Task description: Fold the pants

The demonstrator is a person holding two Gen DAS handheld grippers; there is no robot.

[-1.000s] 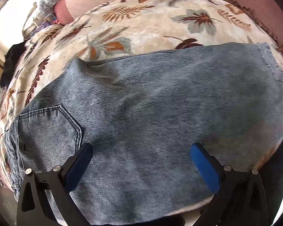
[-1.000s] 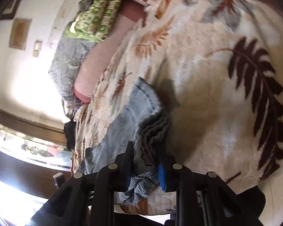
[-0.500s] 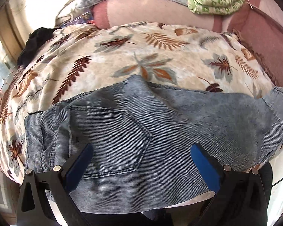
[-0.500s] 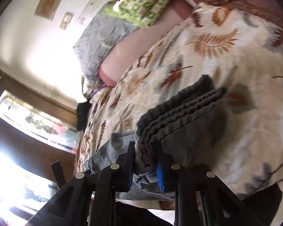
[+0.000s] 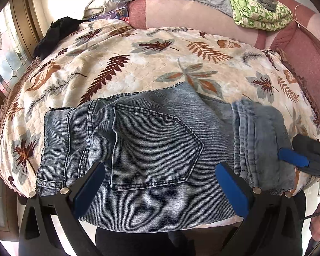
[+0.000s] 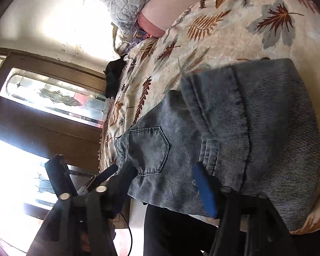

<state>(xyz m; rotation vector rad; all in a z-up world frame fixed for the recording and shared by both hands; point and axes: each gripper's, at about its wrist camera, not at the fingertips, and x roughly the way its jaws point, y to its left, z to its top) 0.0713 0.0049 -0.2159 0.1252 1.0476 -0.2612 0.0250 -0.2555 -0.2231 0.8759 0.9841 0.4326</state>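
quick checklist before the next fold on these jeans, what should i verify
1. Right hand-held gripper released: ok, its jaws have just been opening and the folded leg ends lie free on the jeans.
2. Left hand-held gripper empty: ok, jaws wide, nothing between them.
3. Leg hems stacked evenly: ok, the edges run together.
4. Fold reaches the waistband: not ok, it stops short of the back pocket.
5. Jeans fully on the leaf-print blanket: not ok, the near edge overhangs.
6. Underside smooth: cannot tell.
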